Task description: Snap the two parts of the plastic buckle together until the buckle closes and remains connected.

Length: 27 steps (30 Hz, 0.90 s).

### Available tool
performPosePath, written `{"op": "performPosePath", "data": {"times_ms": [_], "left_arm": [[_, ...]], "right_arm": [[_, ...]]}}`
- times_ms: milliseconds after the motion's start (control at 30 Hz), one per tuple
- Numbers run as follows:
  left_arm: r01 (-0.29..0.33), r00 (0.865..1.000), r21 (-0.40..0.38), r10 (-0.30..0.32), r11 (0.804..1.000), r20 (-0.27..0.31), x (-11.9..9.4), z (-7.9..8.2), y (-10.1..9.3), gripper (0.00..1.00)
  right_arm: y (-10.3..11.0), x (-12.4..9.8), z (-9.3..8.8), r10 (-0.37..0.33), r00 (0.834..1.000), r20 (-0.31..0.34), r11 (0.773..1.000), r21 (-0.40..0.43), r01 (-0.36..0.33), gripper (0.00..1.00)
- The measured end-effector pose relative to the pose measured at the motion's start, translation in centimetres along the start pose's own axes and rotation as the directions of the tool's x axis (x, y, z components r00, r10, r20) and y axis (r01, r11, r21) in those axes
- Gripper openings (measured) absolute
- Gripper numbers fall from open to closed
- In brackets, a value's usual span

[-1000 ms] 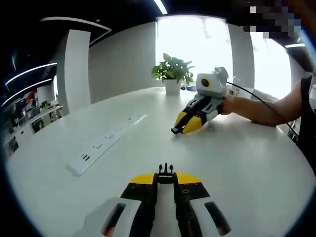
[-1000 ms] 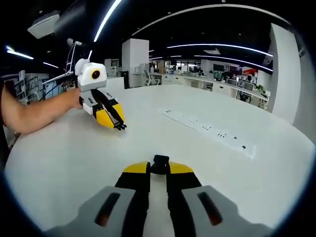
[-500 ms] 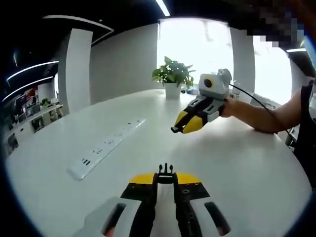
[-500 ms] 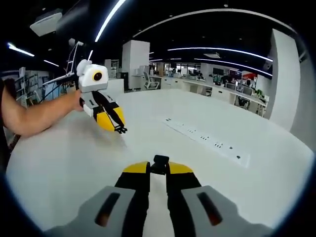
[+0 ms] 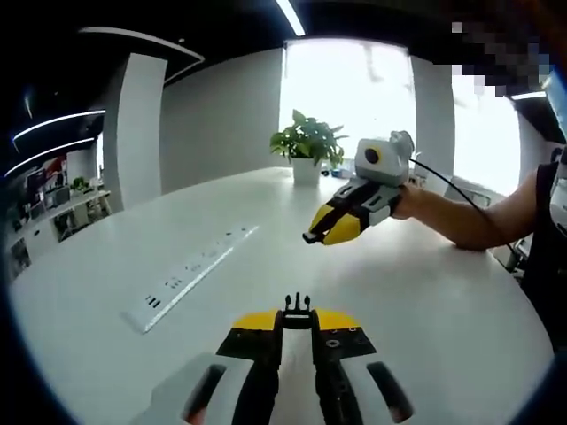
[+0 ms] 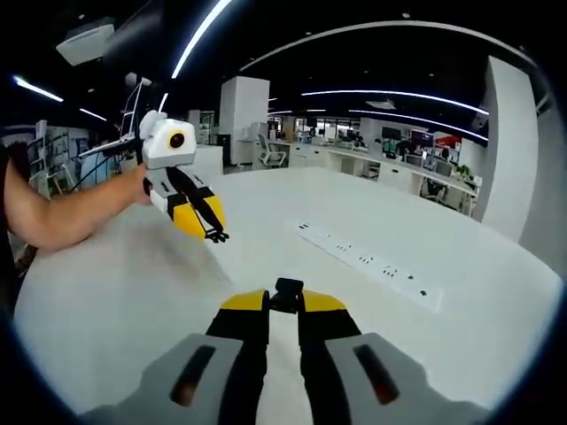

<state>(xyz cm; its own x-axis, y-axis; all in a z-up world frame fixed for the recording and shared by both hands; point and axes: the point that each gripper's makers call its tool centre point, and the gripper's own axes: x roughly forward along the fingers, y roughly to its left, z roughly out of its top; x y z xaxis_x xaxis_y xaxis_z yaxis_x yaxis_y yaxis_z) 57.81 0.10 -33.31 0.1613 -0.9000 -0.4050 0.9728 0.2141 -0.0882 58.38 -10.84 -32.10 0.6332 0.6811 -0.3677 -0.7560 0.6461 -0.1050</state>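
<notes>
Left gripper view: black pronged buckle half (image 5: 298, 307) between tongs (image 5: 298, 320).

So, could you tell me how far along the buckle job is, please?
Done: each half is gripped, the pronged buckle half in the left gripper, the other buckle half in the right gripper. In hand: both held above the white table, well apart. Left: align, snap together.

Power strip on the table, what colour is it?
White power strip, clearest in the left gripper view.

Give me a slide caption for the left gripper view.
Left gripper pinches a pronged buckle half; right gripper faces it above the white table.
</notes>
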Motion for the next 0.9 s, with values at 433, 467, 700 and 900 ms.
{"op": "performPosePath", "data": {"times_ms": [433, 467, 700, 900], "left_arm": [[0.006, 1.000, 0.016, -0.006, 1.000, 0.013, -0.6, 1.3, -0.9, 0.11], [0.005, 1.000, 0.020, -0.005, 1.000, 0.013, -0.6, 1.4, -0.8, 0.11], [0.003, 1.000, 0.025, -0.003, 1.000, 0.011, -0.8, 1.4, -0.9, 0.11], [0.002, 1.000, 0.031, -0.003, 1.000, 0.015, -1.1, 1.8, -1.2, 0.11]], "right_arm": [[0.4, -0.8, 1.7, -0.004, 1.000, 0.029, 1.000, -0.014, 0.005, 0.11], [0.4, -0.8, 1.8, -0.004, 1.000, 0.031, 1.000, -0.016, 0.005, 0.11], [0.4, -0.9, 2.2, -0.007, 0.999, 0.033, 1.000, -0.027, 0.008, 0.11], [0.4, -1.1, 2.4, -0.013, 0.999, 0.038, 0.999, -0.029, 0.014, 0.11]]}}
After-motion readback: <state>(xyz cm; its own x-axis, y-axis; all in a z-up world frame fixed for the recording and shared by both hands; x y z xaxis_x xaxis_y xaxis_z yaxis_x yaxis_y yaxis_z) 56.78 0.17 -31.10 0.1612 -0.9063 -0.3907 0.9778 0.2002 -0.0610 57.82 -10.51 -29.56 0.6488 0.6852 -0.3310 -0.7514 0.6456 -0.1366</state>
